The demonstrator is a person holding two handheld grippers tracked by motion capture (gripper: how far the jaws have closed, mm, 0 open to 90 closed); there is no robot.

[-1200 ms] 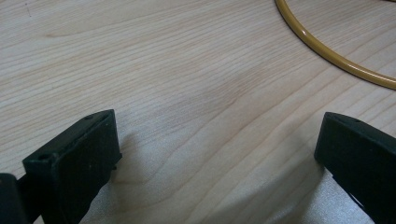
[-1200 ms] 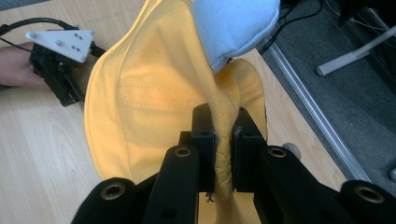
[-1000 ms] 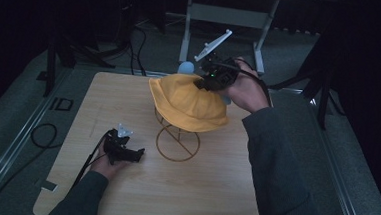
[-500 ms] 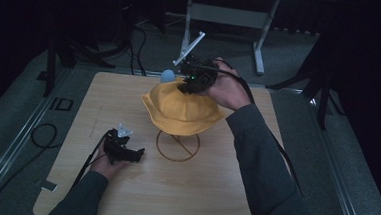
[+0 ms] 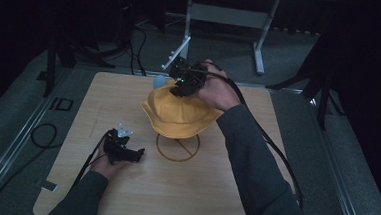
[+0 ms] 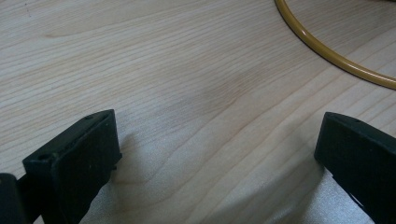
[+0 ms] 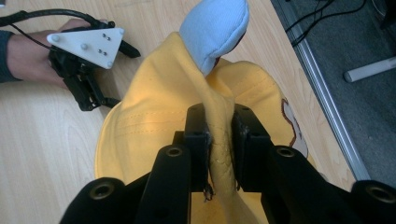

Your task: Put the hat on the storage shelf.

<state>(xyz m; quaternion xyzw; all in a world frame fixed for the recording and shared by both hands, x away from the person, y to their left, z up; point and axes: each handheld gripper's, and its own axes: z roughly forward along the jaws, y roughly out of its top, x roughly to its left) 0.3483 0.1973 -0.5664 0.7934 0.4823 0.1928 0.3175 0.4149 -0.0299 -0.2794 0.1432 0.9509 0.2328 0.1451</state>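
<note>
- My right gripper (image 7: 219, 154) pinched a fold of the yellow hat (image 5: 178, 114), jaws just easing apart, cloth pressed between the pads.
- The hat sat on the wire stand (image 5: 177, 148) mid-table (image 5: 123, 193), crown up, its pinched ridge running toward twelve o'clock in the right gripper view, blue tip (image 7: 215, 30) there.
- My left gripper (image 5: 121, 148) lay at eight o'clock of the stand, jaws wide, holding nothing.

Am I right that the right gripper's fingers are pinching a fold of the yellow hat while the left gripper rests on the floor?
Not quite. The right gripper does pinch a fold of the yellow hat, but the left gripper rests on the wooden table, not the floor. The high view shows it lying on the tabletop beside the stand's ring base.
</note>
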